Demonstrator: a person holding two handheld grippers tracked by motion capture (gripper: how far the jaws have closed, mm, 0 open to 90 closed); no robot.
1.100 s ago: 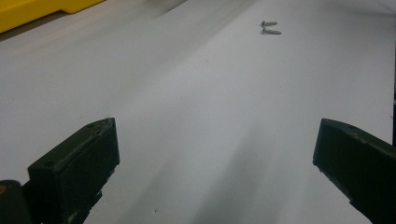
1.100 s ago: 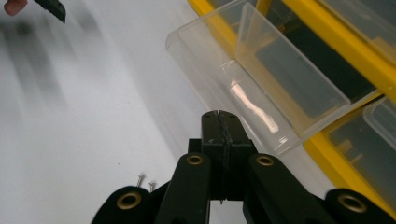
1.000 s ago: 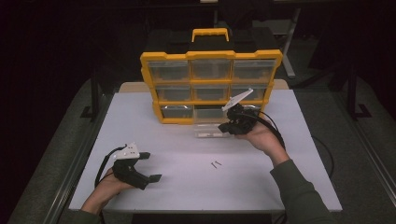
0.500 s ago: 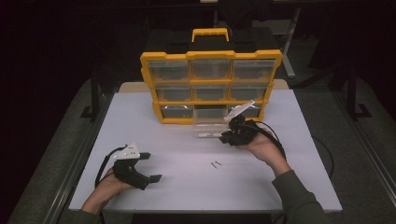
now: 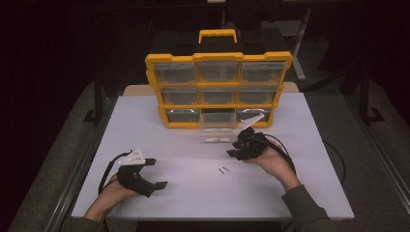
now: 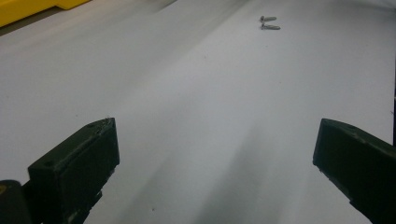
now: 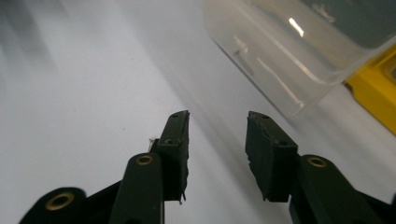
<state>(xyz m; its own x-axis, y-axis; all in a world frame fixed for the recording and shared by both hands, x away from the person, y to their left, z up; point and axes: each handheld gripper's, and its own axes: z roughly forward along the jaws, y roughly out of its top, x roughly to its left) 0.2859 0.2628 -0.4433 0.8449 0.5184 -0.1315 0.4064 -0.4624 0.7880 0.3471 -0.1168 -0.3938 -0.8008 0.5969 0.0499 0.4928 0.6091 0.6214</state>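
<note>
Near the tabletop's middle, right tongs [image 5: 235, 147] are just opening empty beside the clear drawer [image 5: 216, 134], likely releasing it, while left tongs [image 5: 155, 172] are idling spread wide.

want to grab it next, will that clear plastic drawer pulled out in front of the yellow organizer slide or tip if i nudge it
The clear drawer looks thin-walled and empty, so it is probably light and would likely slide on the smooth white table. It sits low and wide, so tipping seems unlikely. Its glossy walls may be slippery for the right gripper, whose jaws have just been opening with nothing between them.
</note>
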